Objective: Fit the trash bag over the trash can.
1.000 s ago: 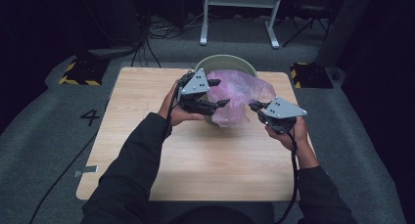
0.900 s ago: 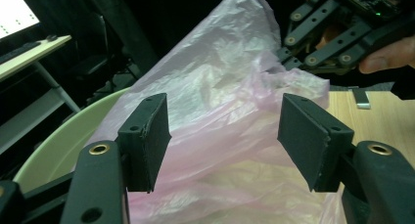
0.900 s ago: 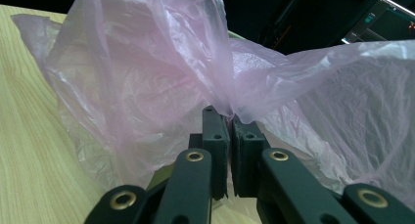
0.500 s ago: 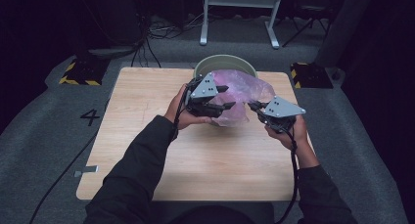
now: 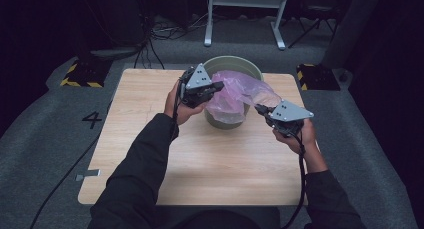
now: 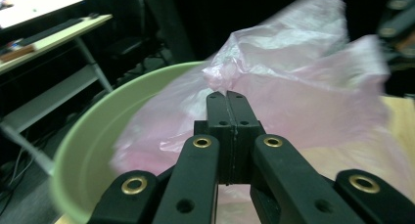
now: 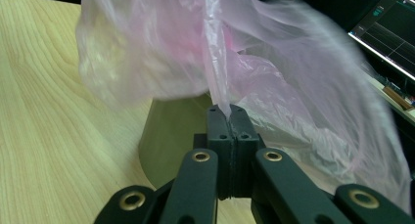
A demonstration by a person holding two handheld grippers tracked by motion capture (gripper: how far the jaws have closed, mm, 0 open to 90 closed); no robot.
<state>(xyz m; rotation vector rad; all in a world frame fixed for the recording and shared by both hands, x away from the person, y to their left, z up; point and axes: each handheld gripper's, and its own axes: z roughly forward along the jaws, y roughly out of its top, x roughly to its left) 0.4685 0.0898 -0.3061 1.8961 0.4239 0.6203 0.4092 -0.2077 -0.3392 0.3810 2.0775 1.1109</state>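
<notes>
The thin, translucent pink plastic bag (image 5: 235,96) sits partly inside the pale green round plastic bin (image 5: 227,69), which stands on the light wooden counter (image 5: 210,159) toward its far edge. The film drapes over the bin's near rim and is drawn out to the right, clear of the bin wall.

Left gripper (image 5: 212,86): held in the person's left hand at the bin's left rim. In the left gripper view its jaws are pressed together, having just been closing, and their tips (image 6: 226,94) meet a crumpled fold of the pink film (image 6: 293,87). Whether a layer of film is caught between them cannot be told from that view. The green rim (image 6: 98,131) curves past on the left.

Right gripper (image 5: 262,110): held in the person's right hand, to the right of the bin and just above the counter. In the right gripper view the jaws are pressed together and pinch a twisted strand of the bag (image 7: 215,62), which rises straight from the tips (image 7: 228,108). The rest of the film billows above and to the right; the bin wall (image 7: 171,131) stands behind the jaws on the counter (image 7: 58,126).

The bag is stretched between the two grippers, which are well apart.

The counter stands on grey carpeted floor (image 5: 45,134).
</notes>
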